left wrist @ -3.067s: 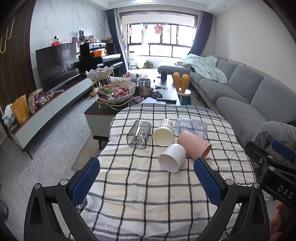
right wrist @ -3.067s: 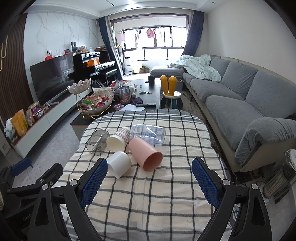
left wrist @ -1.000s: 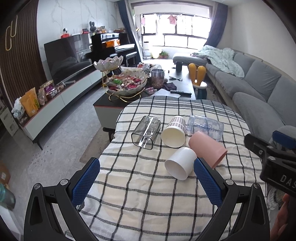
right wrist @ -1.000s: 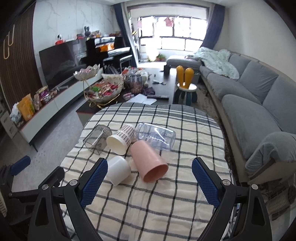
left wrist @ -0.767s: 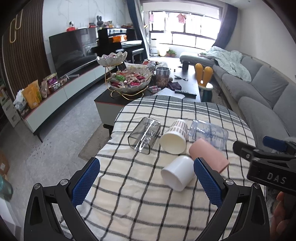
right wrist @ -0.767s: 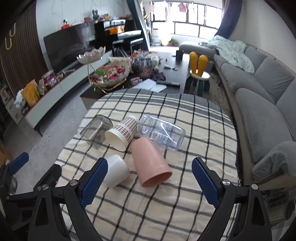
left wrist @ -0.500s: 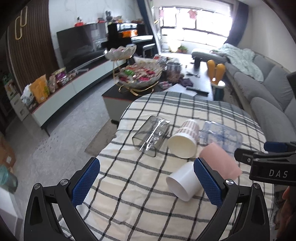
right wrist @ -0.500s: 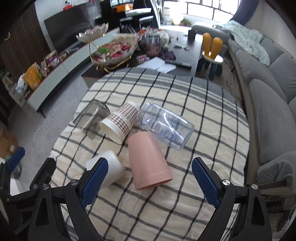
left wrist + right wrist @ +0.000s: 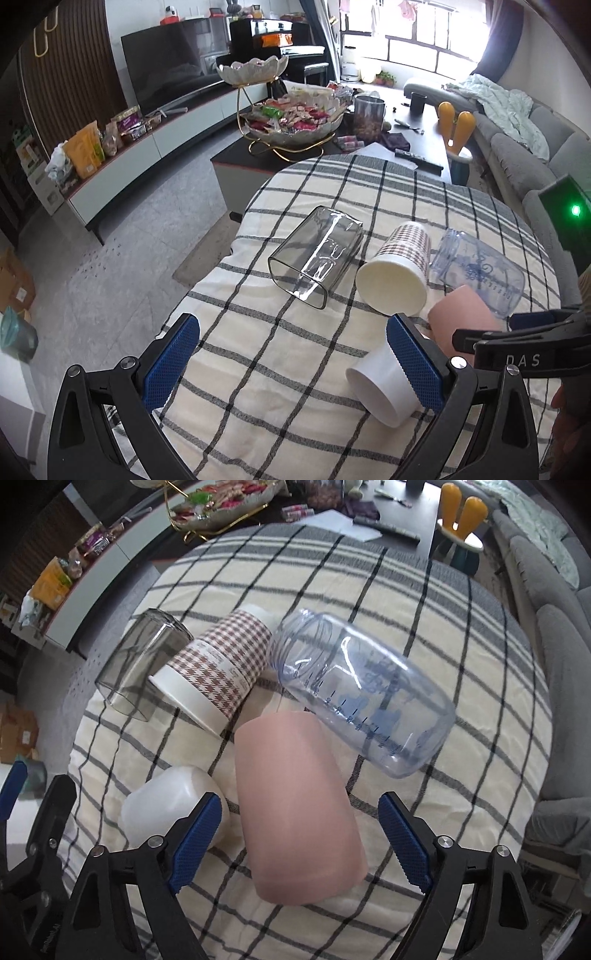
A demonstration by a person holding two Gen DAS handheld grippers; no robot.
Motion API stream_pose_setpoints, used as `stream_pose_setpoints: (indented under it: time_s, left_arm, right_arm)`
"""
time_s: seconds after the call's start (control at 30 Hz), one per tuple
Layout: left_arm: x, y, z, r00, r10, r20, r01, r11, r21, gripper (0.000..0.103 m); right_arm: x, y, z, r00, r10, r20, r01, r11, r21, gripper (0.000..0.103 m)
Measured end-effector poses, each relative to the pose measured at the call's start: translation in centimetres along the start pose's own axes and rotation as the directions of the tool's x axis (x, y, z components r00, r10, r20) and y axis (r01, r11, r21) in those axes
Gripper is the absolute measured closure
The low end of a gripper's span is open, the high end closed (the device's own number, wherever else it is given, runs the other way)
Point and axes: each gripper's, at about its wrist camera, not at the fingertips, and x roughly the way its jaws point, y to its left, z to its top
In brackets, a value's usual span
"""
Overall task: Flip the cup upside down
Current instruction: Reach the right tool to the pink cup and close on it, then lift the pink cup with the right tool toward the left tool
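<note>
target: pink cup (image 9: 295, 805) on its side on counter (image 9: 480, 664), between right tool (image 9: 299, 843) pads, mouth at 6 | right tool open, no contact | left tool (image 9: 291, 363) open, idle | judged light, rigid, smooth plastic, may roll | pinch mid-body across diameter
</note>
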Motion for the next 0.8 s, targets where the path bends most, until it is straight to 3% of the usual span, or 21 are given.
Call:
stream_pose_setpoints:
  time_s: [0.33,0.6,0.8]
  left_arm:
    - [1.4,0.1,0.4,0.999,-0.01,-0.034,0.01,1.0,-0.008,0.0]
    - [1.2,0.3,0.6,0.999,-0.017,-0.026,0.017,1.0,-0.012,0.0]
    - [-0.2,1.4,0.9,0.999,-0.05,-0.001,0.05,0.999,-0.011,0.0]
  right_arm:
    - [3.1,-0.2,0.1,0.996,0.052,-0.076,-0.05,0.998,0.03,0.028]
    - [2.7,-0.1,-0.6,0.996,0.075,-0.056,-0.071,0.995,0.069,0.029]
    - [-0.5,-1.1,-2.1,0.996,0.081,0.021,-0.084,0.985,0.152,0.029]
